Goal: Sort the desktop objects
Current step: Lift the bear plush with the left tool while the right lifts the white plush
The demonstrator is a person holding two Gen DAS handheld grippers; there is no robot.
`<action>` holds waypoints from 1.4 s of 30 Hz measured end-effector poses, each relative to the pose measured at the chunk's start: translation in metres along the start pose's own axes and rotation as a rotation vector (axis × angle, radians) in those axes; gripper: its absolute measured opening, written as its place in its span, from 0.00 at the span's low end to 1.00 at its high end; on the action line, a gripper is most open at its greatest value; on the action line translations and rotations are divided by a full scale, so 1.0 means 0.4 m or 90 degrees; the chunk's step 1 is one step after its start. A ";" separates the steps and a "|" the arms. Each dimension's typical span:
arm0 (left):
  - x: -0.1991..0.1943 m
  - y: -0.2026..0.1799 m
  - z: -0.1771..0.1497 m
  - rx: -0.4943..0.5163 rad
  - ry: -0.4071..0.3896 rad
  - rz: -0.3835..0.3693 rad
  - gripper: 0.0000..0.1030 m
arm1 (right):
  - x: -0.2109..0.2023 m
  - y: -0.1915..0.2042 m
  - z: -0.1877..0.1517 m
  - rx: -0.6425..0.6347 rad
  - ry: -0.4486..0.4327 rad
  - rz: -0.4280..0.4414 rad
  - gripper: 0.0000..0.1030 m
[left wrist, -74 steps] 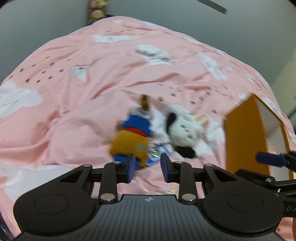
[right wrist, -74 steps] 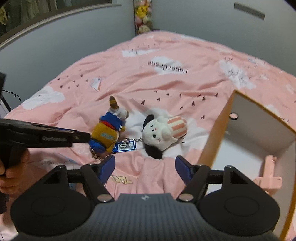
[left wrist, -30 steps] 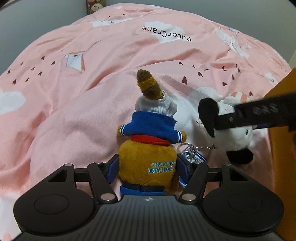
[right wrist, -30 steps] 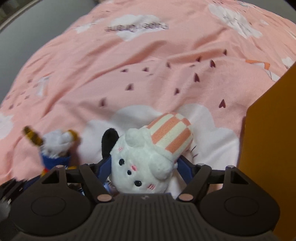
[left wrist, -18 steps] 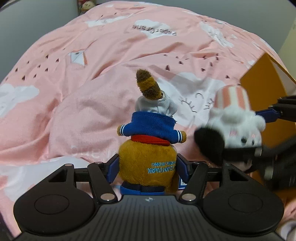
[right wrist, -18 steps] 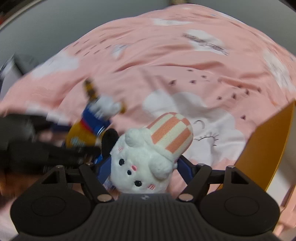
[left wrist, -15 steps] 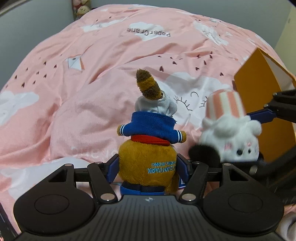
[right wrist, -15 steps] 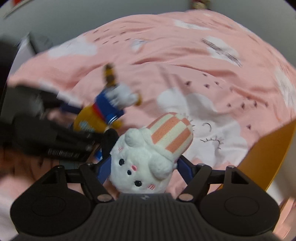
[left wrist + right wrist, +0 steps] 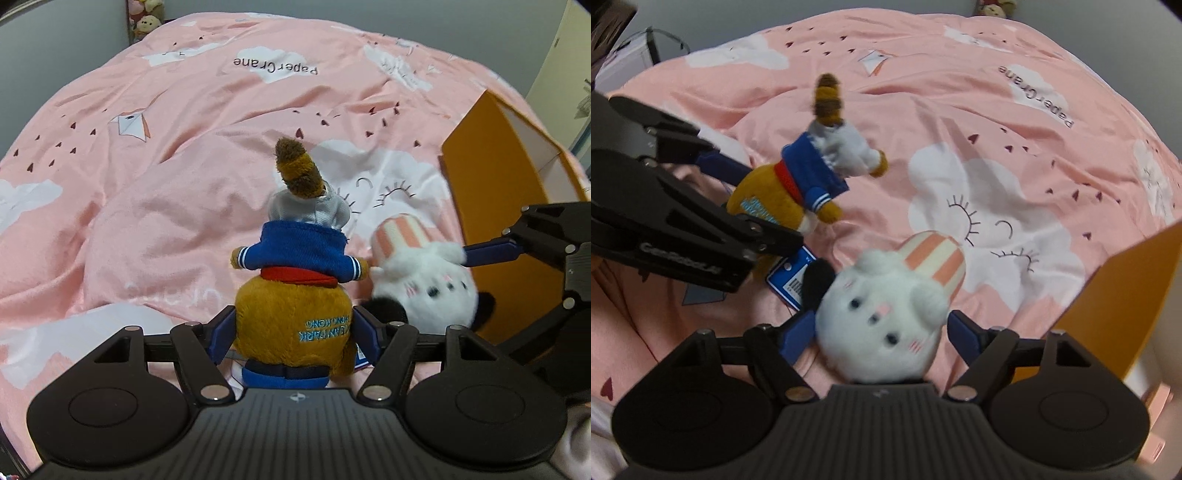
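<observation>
A bed fills both views, covered by a pink duvet (image 9: 177, 206) printed with white clouds, small dark hearts, paper planes and the words "Paper Crane". Plain grey walls (image 9: 406, 14) rise behind it. Soft toys (image 9: 146, 16) sit stacked in the far corner. A pale cream cupboard door (image 9: 569, 70) stands at the right edge.
</observation>
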State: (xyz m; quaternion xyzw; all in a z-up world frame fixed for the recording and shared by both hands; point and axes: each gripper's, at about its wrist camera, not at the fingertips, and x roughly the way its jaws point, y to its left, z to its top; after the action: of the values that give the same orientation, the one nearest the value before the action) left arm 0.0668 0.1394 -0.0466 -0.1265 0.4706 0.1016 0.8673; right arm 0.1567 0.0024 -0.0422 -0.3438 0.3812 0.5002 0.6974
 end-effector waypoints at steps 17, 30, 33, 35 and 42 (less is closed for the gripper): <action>-0.057 0.072 -0.020 -0.128 -0.045 -0.085 0.74 | -0.078 -0.006 -0.040 0.077 -0.049 0.012 0.78; 0.092 0.166 -0.011 -0.294 0.055 -0.081 0.74 | -0.010 -0.064 0.015 0.239 -0.038 0.059 0.77; 0.117 0.170 -0.018 -0.302 0.061 -0.092 0.69 | 0.021 -0.064 0.022 0.249 -0.021 0.062 0.77; 0.112 0.167 -0.018 -0.296 0.051 -0.086 0.65 | 0.041 -0.065 0.023 0.254 -0.012 0.062 0.77; 0.029 0.062 0.011 -0.057 -0.007 0.078 0.61 | 0.064 -0.071 0.026 0.263 -0.002 0.073 0.72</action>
State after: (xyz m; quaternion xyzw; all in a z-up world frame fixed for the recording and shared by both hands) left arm 0.0691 0.1647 -0.0573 -0.1360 0.4678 0.1759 0.8554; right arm 0.1910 0.0149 -0.0569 -0.1705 0.4938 0.4508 0.7238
